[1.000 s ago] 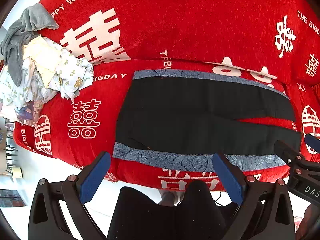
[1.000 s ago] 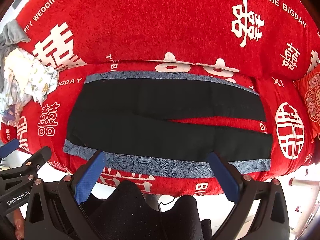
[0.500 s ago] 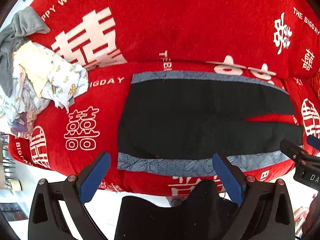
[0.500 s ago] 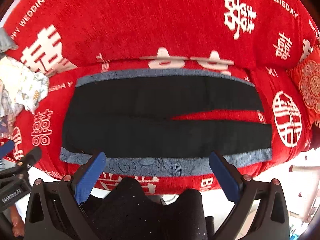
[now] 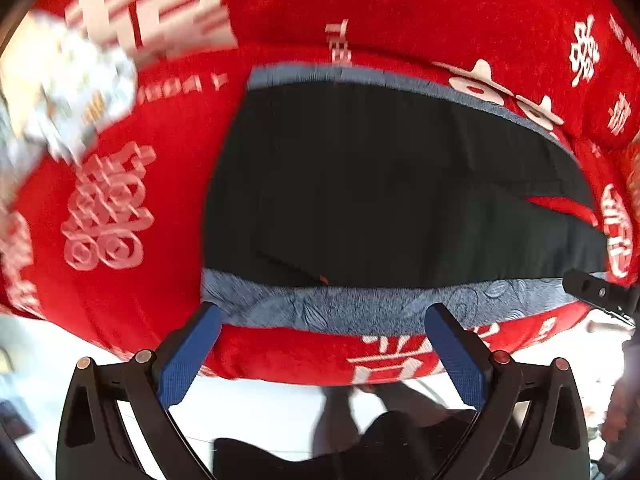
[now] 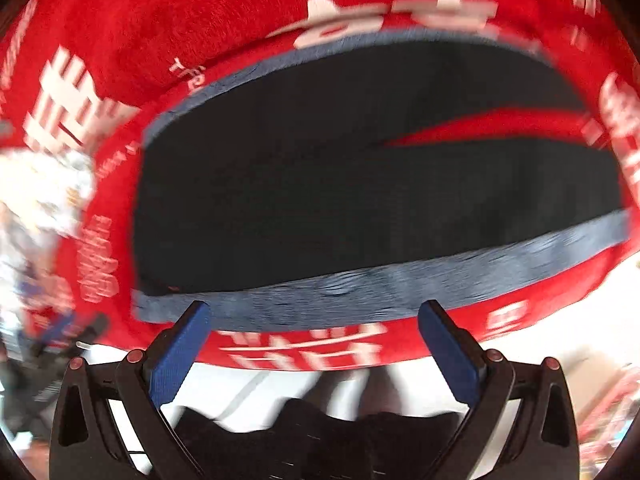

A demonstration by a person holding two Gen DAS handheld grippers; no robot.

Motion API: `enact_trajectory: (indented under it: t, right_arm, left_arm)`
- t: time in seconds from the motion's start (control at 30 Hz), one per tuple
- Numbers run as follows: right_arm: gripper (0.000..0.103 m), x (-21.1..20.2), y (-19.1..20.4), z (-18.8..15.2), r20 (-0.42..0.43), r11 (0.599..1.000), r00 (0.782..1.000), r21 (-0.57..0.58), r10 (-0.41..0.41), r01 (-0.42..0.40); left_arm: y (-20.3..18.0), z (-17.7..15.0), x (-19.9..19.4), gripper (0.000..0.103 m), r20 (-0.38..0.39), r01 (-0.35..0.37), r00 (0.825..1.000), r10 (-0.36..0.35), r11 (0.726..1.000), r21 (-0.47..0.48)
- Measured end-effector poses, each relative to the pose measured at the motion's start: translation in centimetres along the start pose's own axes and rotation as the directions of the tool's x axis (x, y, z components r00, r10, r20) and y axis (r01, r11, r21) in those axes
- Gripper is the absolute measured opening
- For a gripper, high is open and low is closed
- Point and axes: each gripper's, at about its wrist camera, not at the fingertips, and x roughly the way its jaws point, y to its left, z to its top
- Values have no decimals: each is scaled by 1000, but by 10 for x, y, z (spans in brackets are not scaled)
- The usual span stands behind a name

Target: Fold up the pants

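Black pants (image 5: 380, 184) with blue-grey patterned side strips lie flat and spread on a red sofa seat, waist to the left, legs running right. My left gripper (image 5: 324, 320) hangs open just before the near strip (image 5: 352, 308), close to the waist corner, holding nothing. In the right wrist view the same pants (image 6: 360, 184) fill the middle, blurred by motion. My right gripper (image 6: 316, 316) is open too, poised over the near strip (image 6: 380, 284) at the seat's front edge. The other gripper's tip (image 5: 596, 292) shows at the right of the left wrist view.
The red sofa cover (image 5: 400, 12) with white lettering rises into a backrest behind the pants. A heap of pale patterned clothes (image 5: 68, 92) lies at the left end of the seat. White floor (image 5: 260, 408) and a person's dark-clad legs (image 6: 320, 436) lie below the seat edge.
Both grippers have moved in closer to the sofa's front edge, so the pants look larger. Both views are now blurred by motion. The jaws stay apart.
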Motion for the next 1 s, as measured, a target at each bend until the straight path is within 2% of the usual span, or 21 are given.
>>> enact_trajectory:
  t: [0.03,0.07,0.1,0.17,0.33,0.47,0.57,0.63,0.73,0.77,0.83,0.87,0.9,0.93,0.97,1.0]
  right_arm:
    - [100,11,-12,-2,-17,992,992,49,122,-121]
    - [93,17,-20,-4,-23,978,980,77,198,-196]
    - [80,25,-29,-7,-27,957,961,105,275,-271]
    - [71,47,-52,-16,-51,914,922,165,384,-371]
    - [71,101,-105,-43,-78,824,847,297,525,-483]
    - [71,124,-128,-50,-48,765,810,366,584,-530]
    - [71,132,-132,-46,-5,716,773,384,634,-584]
    - [71,129,-132,-43,23,703,762,368,648,-609]
    - [71,123,-129,-34,95,668,738,360,669,-652]
    - [70,125,-130,-33,106,658,734,373,671,-654]
    - [26,130,-135,-34,113,634,730,418,674,-651]
    - [8,133,-135,-35,99,632,735,443,670,-636]
    - [8,131,-135,-35,94,639,743,448,662,-626]
    - [8,126,-134,-36,100,650,750,435,654,-624]
    - [8,115,-128,-32,100,668,758,409,644,-622]
    - [8,109,-124,-29,103,675,759,393,643,-625]
  left_arm:
    - [11,-4,7,102,-5,53,999,-53,998,-29]
    - [17,-8,12,102,-7,87,996,-88,995,-44]
    - [26,-13,22,102,-11,135,991,-136,989,-66]
    - [40,-22,41,102,-22,174,984,-178,979,-103]
    - [74,-42,108,102,-58,257,959,-278,937,-238]
    - [80,-39,129,102,-30,311,941,-337,897,-315]
    - [76,-31,128,102,9,312,945,-326,896,-317]
    - [73,-26,127,102,9,308,947,-322,897,-317]
    - [73,-20,129,89,-7,263,961,-278,915,-306]
    - [73,-19,130,82,-13,248,965,-264,922,-298]
    - [72,-18,130,69,-38,195,976,-212,945,-264]
    - [71,-15,129,57,-39,192,977,-208,948,-252]
    - [73,-13,126,51,-41,212,972,-230,943,-257]
    - [75,-10,124,30,-38,252,962,-271,930,-269]
    - [76,-7,122,22,-35,282,952,-304,917,-282]
    - [76,0,114,22,-19,292,950,-312,909,-298]
